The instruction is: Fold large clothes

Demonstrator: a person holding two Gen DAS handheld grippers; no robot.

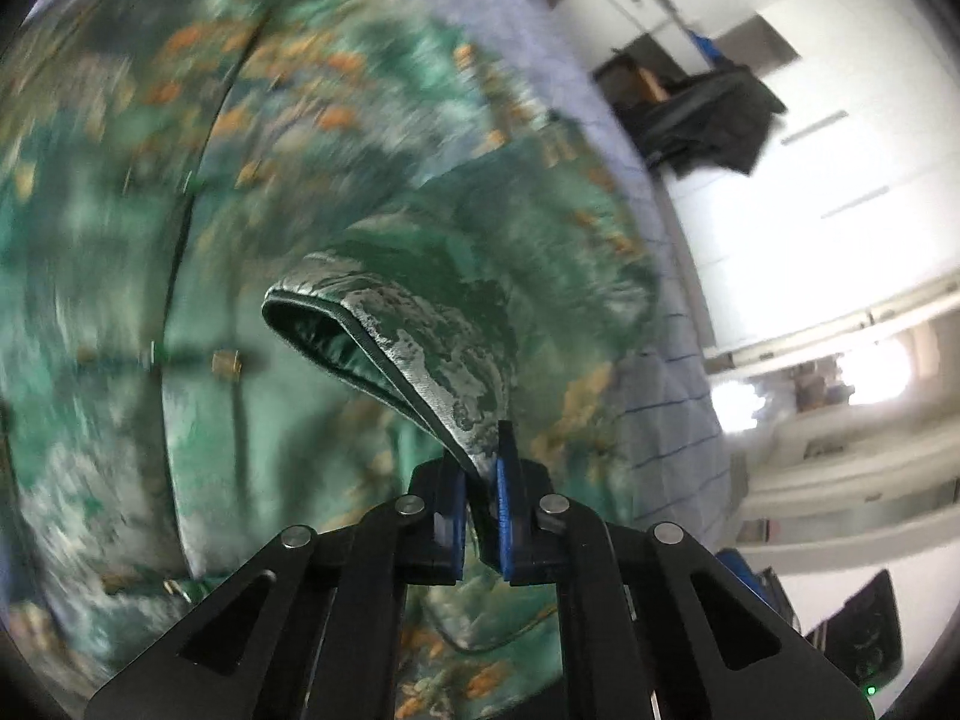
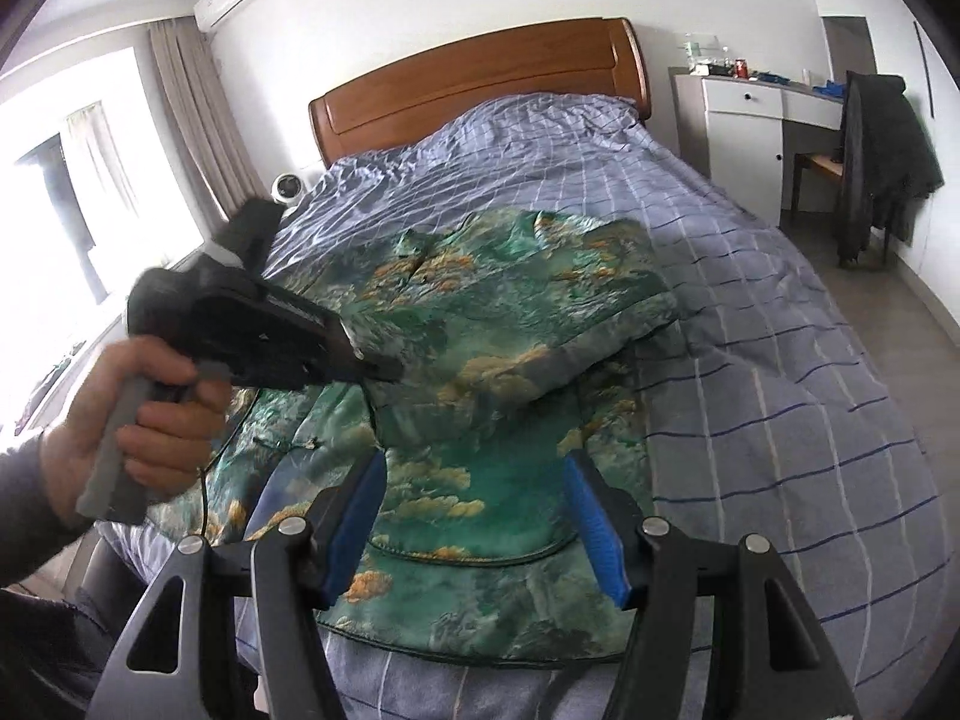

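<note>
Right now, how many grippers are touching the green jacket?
1. The left gripper pinches the sleeve cuff of the green jacket. The right gripper hangs open above its lower part, touching nothing that I can see.

The garment is glossy satin-like cloth; the bed cover is matt cloth; the headboard is polished wood.

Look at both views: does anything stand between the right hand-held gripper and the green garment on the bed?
Nothing visible does. The right hand-held gripper hangs open directly over the green garment; the left hand-held gripper grips a sleeve off to the side.
</note>
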